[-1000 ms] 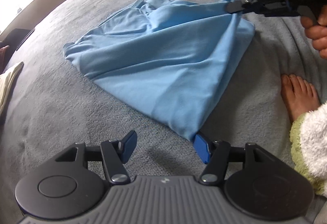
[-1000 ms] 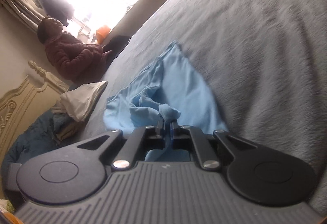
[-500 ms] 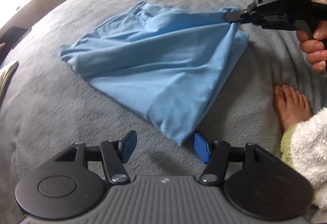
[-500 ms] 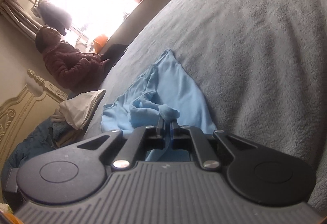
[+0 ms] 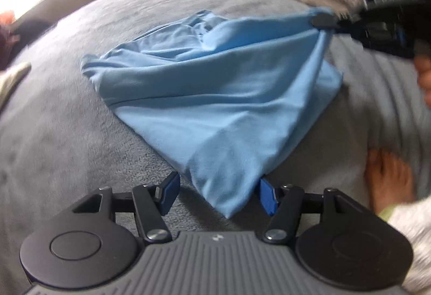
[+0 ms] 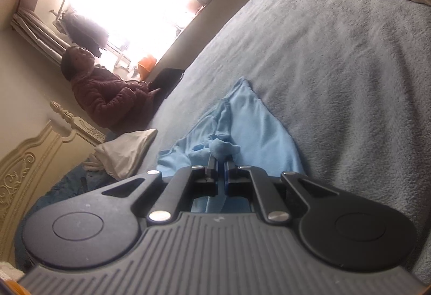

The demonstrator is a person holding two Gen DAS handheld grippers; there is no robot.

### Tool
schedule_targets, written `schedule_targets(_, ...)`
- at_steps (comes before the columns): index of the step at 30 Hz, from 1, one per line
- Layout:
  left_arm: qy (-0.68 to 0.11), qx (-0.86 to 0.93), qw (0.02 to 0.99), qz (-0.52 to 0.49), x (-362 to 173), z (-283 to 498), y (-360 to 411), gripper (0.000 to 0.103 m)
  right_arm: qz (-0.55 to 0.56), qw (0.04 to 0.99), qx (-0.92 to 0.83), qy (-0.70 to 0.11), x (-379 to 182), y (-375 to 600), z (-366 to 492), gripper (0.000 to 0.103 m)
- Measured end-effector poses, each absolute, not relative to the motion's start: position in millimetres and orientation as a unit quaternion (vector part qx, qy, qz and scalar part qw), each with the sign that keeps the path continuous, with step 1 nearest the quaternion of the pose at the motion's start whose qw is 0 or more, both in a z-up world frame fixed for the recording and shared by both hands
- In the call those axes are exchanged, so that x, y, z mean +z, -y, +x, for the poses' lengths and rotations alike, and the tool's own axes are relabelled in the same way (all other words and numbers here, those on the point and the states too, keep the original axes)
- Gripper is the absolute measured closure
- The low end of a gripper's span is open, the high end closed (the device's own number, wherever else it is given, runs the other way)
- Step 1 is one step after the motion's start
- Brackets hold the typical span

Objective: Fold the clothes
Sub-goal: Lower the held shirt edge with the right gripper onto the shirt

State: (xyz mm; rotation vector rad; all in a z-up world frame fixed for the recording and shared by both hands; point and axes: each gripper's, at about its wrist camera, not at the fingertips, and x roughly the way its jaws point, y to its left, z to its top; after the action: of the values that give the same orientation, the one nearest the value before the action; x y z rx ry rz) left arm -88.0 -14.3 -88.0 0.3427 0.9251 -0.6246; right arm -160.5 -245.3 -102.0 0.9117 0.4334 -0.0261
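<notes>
Closer now, the near corner of the light blue knit garment point(image 5: 215, 95) lies between the spread fingers of the left tongs point(image 5: 216, 194), ready for a grip. Right tongs point(image 6: 220, 164), pressed together, pinch the far corner up off the grey fleece bedspread point(image 5: 67, 147), tensioning the cloth.

Bare grey blanket point(image 5: 67, 133) lay free left of the blue garment point(image 5: 221, 95); a bare foot point(image 5: 388, 176) blocked the right side.
</notes>
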Motion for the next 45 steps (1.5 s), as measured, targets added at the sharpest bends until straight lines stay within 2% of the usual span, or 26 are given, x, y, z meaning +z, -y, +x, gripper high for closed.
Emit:
schedule_targets(2, -0.443, -0.302, 0.832, 0.145, -86.0, -85.9, 12.0, 0.037, 0.442, 0.873, -0.007, -0.205, -100.4, 245.6, -159.5, 0.101)
schedule_targets(9, -0.446, -0.320, 0.820, 0.160, -88.4, -94.7, 12.6, 0.036, 0.441, 0.876, -0.005, -0.195, -93.0, 246.5, -159.3, 0.101)
schedule_targets(16, -0.464, -0.323, 0.816, 0.119, -83.2, -88.5, -5.6, 0.043, 0.446, 0.868, -0.018, -0.218, -109.1, 246.1, -165.9, 0.101)
schedule_targets(24, -0.489, -0.356, 0.795, 0.044, -75.6, -80.7, -20.8, 0.043, 0.441, 0.855, -0.037, -0.270, -137.9, 247.4, -170.6, 0.099)
schedule_targets(28, -0.498, -0.356, 0.790, 0.033, -75.0, -78.4, -23.7, 0.041, 0.417, 0.862, -0.043, -0.285, -126.8, 252.3, -175.2, 0.094)
schedule_targets(32, -0.507, -0.342, 0.791, 0.013, -74.9, -69.5, -32.0, 0.040, 0.392, 0.868, -0.049, -0.300, -115.6, 257.2, -179.7, 0.079)
schedule_targets(35, -0.512, -0.333, 0.792, 0.007, -76.6, -62.4, -35.9, 0.038, 0.376, 0.880, -0.042, -0.287, -96.4, 270.1, -171.1, 0.077)
schedule_targets(41, -0.522, -0.317, 0.792, 0.012, -83.4, -49.2, -38.8, 0.038, 0.355, 0.884, 0.017, -0.303, -77.3, 266.2, -91.3, 0.069)
schedule_targets(45, -0.528, -0.307, 0.792, 0.014, -88.0, -40.4, -40.7, 0.038, 0.344, 0.876, 0.033, -0.338, -83.6, 258.5, -20.6, 0.068)
